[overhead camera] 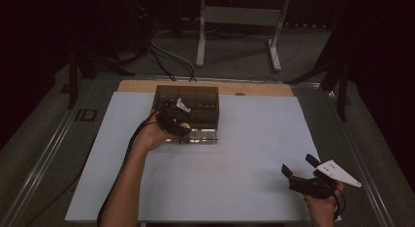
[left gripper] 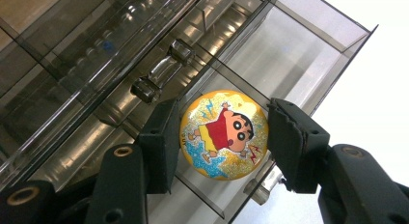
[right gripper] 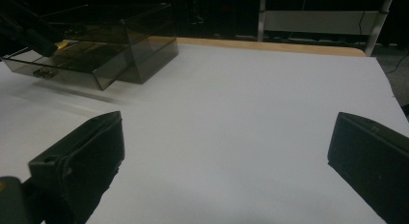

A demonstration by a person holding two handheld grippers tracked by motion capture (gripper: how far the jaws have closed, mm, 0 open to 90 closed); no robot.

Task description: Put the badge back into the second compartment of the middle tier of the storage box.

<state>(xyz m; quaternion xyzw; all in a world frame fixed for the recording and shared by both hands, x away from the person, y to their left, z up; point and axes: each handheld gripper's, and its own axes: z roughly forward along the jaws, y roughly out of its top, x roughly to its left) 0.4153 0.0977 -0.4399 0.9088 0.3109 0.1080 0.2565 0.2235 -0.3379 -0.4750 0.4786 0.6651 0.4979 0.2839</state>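
A yellow glittery ball (left gripper: 224, 134) with a cartoon child printed on it sits between the two black jaws of my left gripper (left gripper: 223, 151), and both pads press its sides. It hangs over the pulled-out bottom drawer (left gripper: 299, 55) of a smoky clear drawer box (overhead camera: 195, 97). From above, the left gripper (overhead camera: 178, 120) is at the box's front left with the ball (overhead camera: 185, 124) just showing. My right gripper (overhead camera: 297, 163) rests low at the table's near right, open, with bare white surface between its jaws (right gripper: 226, 137).
The box (right gripper: 144, 45) stands at the far middle-left of the white table sheet (overhead camera: 254, 139), its drawer (right gripper: 72, 64) jutting toward me. Clear bar handles (left gripper: 161, 72) run across the drawer fronts. A white frame stand (overhead camera: 240, 21) and cables lie on the floor beyond.
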